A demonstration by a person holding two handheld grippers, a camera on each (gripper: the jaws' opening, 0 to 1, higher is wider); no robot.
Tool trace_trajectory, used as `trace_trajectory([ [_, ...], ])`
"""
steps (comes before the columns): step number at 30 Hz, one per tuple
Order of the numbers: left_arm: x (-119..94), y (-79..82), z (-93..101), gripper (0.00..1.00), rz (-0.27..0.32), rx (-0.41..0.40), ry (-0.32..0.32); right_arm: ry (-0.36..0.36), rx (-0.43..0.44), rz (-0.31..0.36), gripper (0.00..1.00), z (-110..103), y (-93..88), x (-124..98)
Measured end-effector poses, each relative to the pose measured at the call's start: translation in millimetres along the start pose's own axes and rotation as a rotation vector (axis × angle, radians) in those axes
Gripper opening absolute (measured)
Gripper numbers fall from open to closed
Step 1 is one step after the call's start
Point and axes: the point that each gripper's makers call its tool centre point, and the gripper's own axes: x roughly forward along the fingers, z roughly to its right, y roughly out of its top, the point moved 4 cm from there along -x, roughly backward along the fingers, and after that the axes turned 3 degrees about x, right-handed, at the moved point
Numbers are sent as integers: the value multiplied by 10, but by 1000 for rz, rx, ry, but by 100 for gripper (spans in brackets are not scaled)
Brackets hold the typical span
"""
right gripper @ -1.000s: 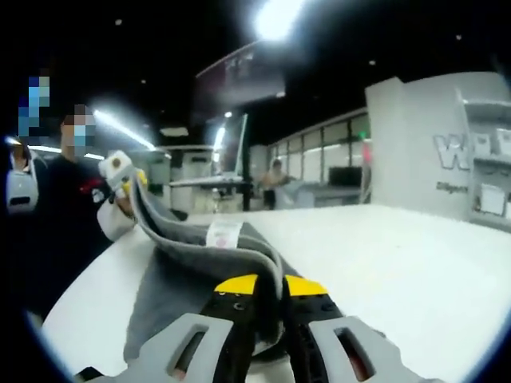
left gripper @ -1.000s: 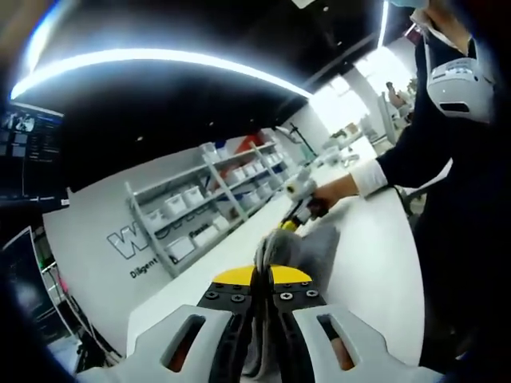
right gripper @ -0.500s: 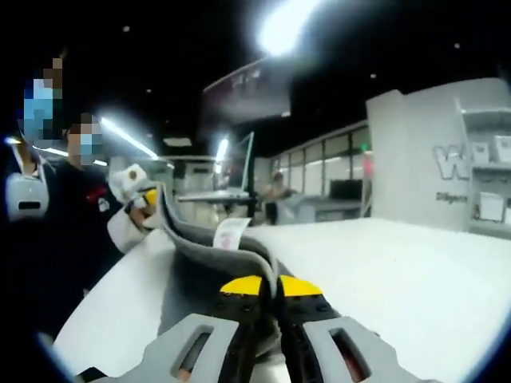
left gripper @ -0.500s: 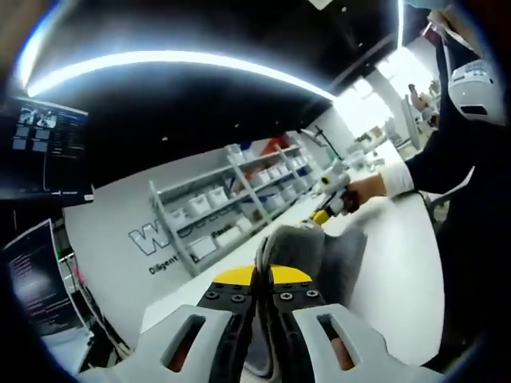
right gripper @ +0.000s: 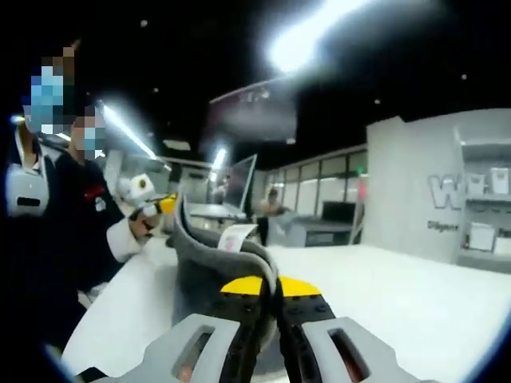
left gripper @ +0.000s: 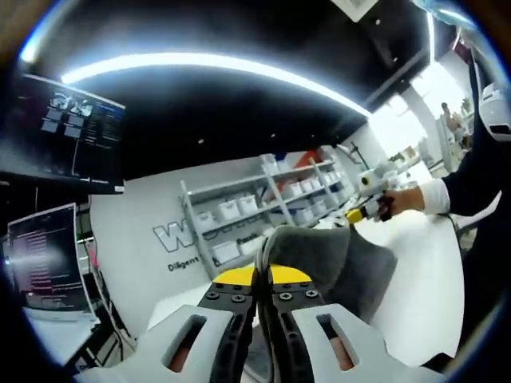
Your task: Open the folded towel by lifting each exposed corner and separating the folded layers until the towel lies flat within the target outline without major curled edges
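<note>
Spanning both grippers – grey towel (left gripper: 335,259) | left gripper (left gripper: 262,297), right gripper (right gripper: 274,299) clamp opposite ends

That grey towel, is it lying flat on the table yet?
No. The towel hangs lifted and curved between the left claw and right claw, above the white table.

Bare table (right gripper: 415,295) right of towel (right gripper: 211,267); shelving (left gripper: 263,211) well beyond

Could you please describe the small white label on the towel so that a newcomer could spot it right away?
Start at the white table, then find the grey towel held up over it between the right claw and the left claw. The label sits on the towel's top edge just beyond the right claw's yellow tips: the one white patch on grey cloth.
</note>
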Motion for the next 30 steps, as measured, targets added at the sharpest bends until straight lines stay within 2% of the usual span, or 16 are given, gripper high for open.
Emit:
trace_trajectory([
  [8, 145, 158, -205, 3, -48, 15, 8, -26, -15, -9, 1, 28, 249, -10],
  [10, 209, 192, -256, 4, -61, 23, 3, -45, -18, -11, 1, 29, 335, -21],
  [11, 247, 205, -283, 4, -61, 31, -4, -81, -32, -10, 1, 53, 395, -42],
  [12, 276, 215, -309, 4, -60, 32, -7, -106, -59, -7, 1, 67, 444, -57],
  [17, 443, 228, -462, 3, -51, 23, 2, -133, -87, 4, 0, 33, 671, -98],
  [24, 726, 278, -766, 3, -11, -54, 21, -199, -65, 1, 0, 32, 928, -128],
  [30, 983, 305, -950, 3, -13, -36, 18, -234, -98, -12, 0, 17, 1132, -119],
])
